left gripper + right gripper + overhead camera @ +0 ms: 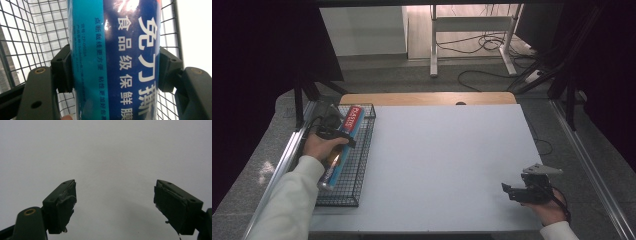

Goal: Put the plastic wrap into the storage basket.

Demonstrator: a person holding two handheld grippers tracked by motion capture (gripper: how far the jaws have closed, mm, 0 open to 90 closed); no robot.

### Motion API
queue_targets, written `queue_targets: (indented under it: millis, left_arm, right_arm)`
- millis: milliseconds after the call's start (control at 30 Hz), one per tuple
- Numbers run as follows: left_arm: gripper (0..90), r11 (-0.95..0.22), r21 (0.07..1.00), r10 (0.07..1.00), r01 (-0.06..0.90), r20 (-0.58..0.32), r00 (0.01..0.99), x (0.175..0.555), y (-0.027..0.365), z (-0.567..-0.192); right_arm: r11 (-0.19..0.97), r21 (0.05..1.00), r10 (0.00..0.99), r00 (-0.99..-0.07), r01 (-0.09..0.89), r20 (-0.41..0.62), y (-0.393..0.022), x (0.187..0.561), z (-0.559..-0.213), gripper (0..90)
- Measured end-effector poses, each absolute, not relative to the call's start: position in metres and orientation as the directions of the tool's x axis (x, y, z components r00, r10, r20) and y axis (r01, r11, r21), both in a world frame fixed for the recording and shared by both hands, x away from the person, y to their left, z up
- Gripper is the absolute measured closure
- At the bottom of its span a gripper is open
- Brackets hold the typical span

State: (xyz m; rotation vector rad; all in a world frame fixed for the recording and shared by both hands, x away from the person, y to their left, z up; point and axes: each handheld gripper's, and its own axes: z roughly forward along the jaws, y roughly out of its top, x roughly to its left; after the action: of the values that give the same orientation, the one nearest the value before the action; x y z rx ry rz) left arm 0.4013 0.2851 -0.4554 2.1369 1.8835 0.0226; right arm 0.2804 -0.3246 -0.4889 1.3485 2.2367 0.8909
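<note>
A long blue roll of cling film with white print lies lengthwise in a black wire basket at the table's left edge. My left gripper is shut on the roll about halfway along it. In the left gripper view the roll stands between the two black pads, which press on both its sides, with the basket's mesh behind. My right gripper rests near the table's front right corner, held by a hand. Its jaws stand open with only the white tabletop between them.
The white tabletop spreads between the basket and the right gripper. A wooden strip runs along the table's far edge. Beyond it stand metal frame legs and loose cables on the floor.
</note>
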Motion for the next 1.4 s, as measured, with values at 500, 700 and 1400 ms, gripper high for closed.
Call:
queue_targets:
  millis: [500, 700, 1400]
  left_arm:
    - [31.5, -0.109, 0.184, 0.988, 0.977, -0.091, 0.127, 0.409, 0.269, -0.48]
    - [31.4, -0.106, 0.162, 0.99, 0.981, -0.077, 0.12, 0.411, 0.267, -0.489]
    - [18.4, -0.091, 0.229, 0.987, 0.969, -0.112, 0.119, 0.408, 0.264, -0.467]
  right_arm:
    - [0.34, 0.686, 0.884, -0.468, 0.643, 0.001, -0.325, 0.28, -0.489, 19.0]
    - [0.34, 0.687, 0.884, -0.468, 0.643, 0.002, -0.325, 0.281, -0.489, 19.0]
    - [0.343, 0.688, 0.882, -0.472, 0.64, -0.001, -0.325, 0.28, -0.489, 19.0]
